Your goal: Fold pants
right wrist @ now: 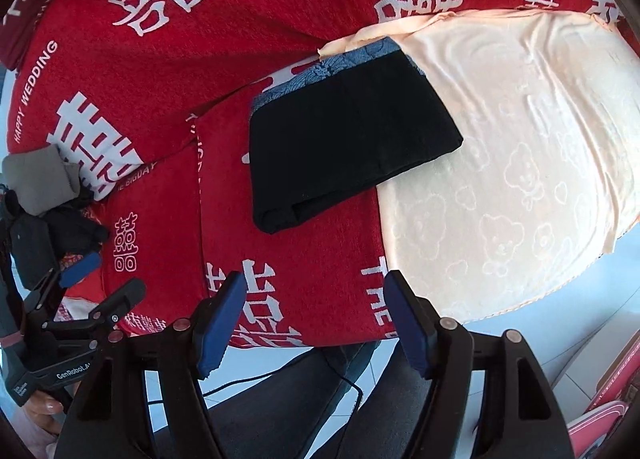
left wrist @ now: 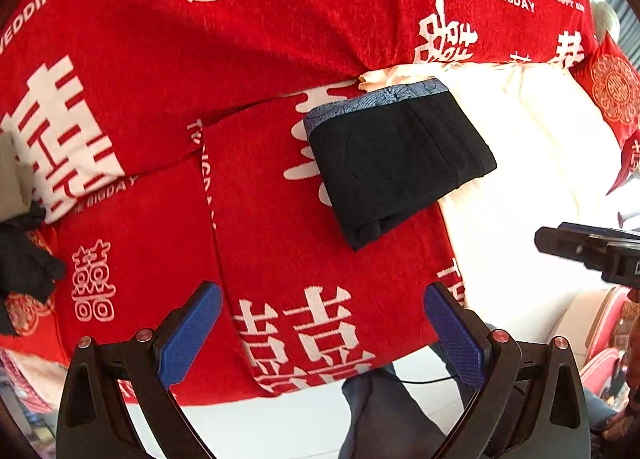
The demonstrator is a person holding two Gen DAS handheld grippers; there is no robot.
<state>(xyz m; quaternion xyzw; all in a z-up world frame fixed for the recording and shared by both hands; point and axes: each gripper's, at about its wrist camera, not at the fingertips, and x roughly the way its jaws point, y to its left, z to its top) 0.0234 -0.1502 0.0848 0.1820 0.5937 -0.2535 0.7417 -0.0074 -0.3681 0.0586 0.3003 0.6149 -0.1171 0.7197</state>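
Pants (left wrist: 396, 159): one pair, black, folded into a compact, roughly rectangular bundle with a blue-grey patterned waistband (left wrist: 372, 99) along its far edge and layered folds showing at the near corner. The bundle lies flat, straddling the boundary between one red blanket (left wrist: 160, 59), printed with white double-happiness characters and the words "THE BIGDAY" and "HAPPY WEDDING", and one cream blanket (right wrist: 520, 147) embossed with bear figures. Both blankets cover a bed.

Hand-held grippers: two. Left hand-held gripper (left wrist: 322, 335), blue-padded fingers spread wide, holding nothing, positioned above the near edge of the red blanket and well apart from the pants. Right hand-held gripper (right wrist: 316, 319), fingers likewise spread wide and empty, over the same near edge.

Other items: one grey pillow-like object (right wrist: 38, 179) and one dark crumpled cloth (right wrist: 78, 231) at the left side of the bed; one black cable (right wrist: 280, 375) running across the pale floor below the bed's edge.
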